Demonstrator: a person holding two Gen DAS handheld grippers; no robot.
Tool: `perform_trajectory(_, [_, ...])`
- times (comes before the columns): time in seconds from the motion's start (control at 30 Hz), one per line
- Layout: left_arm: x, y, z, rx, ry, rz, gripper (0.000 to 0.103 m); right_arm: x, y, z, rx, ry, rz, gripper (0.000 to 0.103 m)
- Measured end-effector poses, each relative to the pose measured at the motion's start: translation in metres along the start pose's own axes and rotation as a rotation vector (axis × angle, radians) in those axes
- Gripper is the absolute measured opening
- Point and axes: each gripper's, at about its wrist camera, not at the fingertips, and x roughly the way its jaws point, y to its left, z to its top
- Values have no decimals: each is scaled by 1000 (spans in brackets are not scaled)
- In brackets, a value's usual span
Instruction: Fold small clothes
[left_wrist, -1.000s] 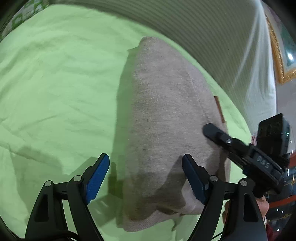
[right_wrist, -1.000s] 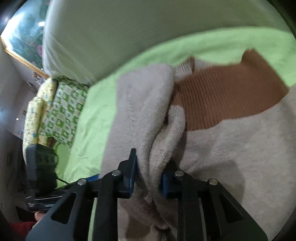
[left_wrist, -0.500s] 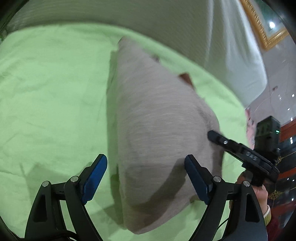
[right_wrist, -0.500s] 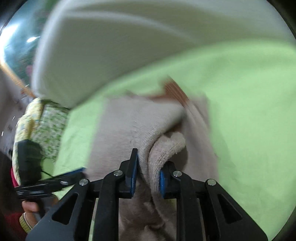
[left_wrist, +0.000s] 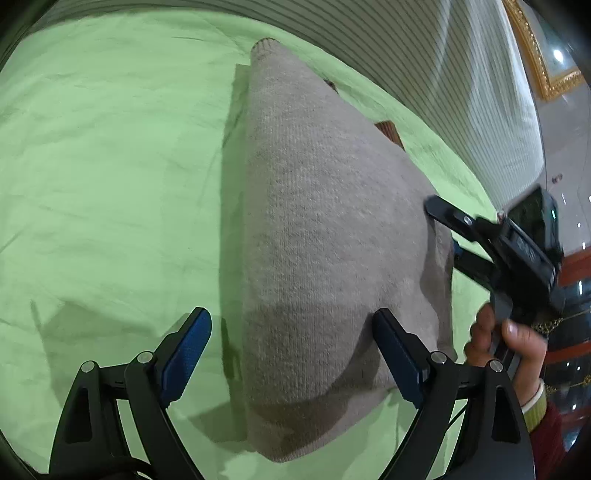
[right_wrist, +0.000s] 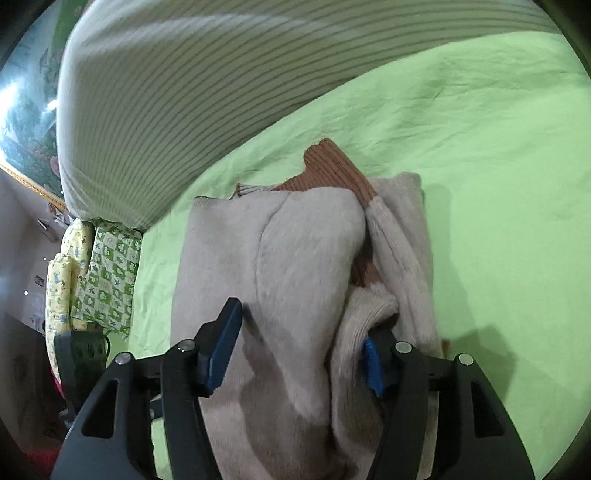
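Note:
A beige knit sweater (left_wrist: 325, 236) with a brown ribbed part (right_wrist: 332, 170) lies folded on the green bedsheet (left_wrist: 103, 155). My left gripper (left_wrist: 291, 343) is open, its blue pads either side of the sweater's near end. My right gripper (right_wrist: 299, 343) is open over the folded sweater (right_wrist: 295, 258), with loose cloth lying between the jaws. The right gripper also shows in the left wrist view (left_wrist: 491, 243), held by a hand at the sweater's right edge.
A white striped pillow (right_wrist: 192, 85) lies along the far side of the bed. A green patterned cushion (right_wrist: 107, 277) sits at the left edge. The sheet (right_wrist: 498, 184) stretches wide to the right of the sweater.
My right gripper has opened and let go of the sweater fold it was pinching. The sweater now lies flatter on the sheet. My left gripper stays open.

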Motion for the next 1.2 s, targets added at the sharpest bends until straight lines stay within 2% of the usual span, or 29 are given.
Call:
perform_trajectory(0.1, [-5,-2,-1,9,-5,9,90,-4,9,-4,-41,96,-80,61])
perform_trajectory(0.13, [-5,1,-3,5,-1,7,90,-9,13,-7,-63,101,-102,61])
perform_trajectory(0.23, [-6,7,-7,-11,2,-9,90,-38,11,-11,-98,25,-175,61])
perform_trajectory(0.27, [-6,8,-8,-12,-2,-11,90,-48,9,-7,-91,-25,-169,61])
perform_trajectory(0.33, [-3,8,-7,-19,-4,-7,90,-49,10,5,-95,-76,-103,61])
perform_trajectory(0.4, [3,6,-4,-30,1,-6,90,-31,10,17,-91,-42,-72,61])
perform_trajectory(0.47, [4,7,-3,-31,3,-8,90,2,4,27,-78,36,-73,60])
perform_trajectory(0.53, [6,7,-1,-27,6,1,90,30,1,28,-71,97,-87,53])
perform_trajectory(0.57, [7,6,0,-25,11,3,90,37,4,27,-77,102,-88,37])
perform_trajectory(0.6, [7,6,0,-22,13,5,90,38,7,28,-77,89,-71,15])
perform_trajectory(0.63, [7,5,1,-19,10,8,90,30,10,31,-74,39,-15,11])
perform_trajectory(0.67, [5,5,2,-18,1,10,90,18,13,31,-83,-18,23,11])
perform_trajectory(0.7, [4,5,3,-18,-5,8,91,0,19,32,-108,-119,83,11])
perform_trajectory(0.73, [5,5,4,-20,-6,4,93,-9,21,32,-123,-163,97,11])
perform_trajectory(0.77, [7,4,4,-19,-3,0,94,-11,22,32,-134,-185,52,11])
perform_trajectory(0.8, [11,3,4,-13,2,5,94,-4,19,31,-127,-169,-8,11])
perform_trajectory(0.87, [18,0,2,14,11,51,94,18,5,28,-108,-83,-74,14])
perform_trajectory(0.9, [19,-1,1,22,14,59,94,26,-1,23,-111,-46,-139,20])
perform_trajectory(0.93, [18,-2,0,23,14,57,94,24,-5,21,-106,-53,-154,24])
perform_trajectory(1.0, [13,-3,-3,21,15,45,94,-1,-12,15,-50,-117,-111,35])
perform_trajectory(1.1, [5,-4,-15,48,30,48,94,-49,-14,-5,-28,-196,-37,36])
perform_trajectory(1.2, [0,-2,-33,64,55,56,94,-70,-10,-32,-53,-174,37,36])
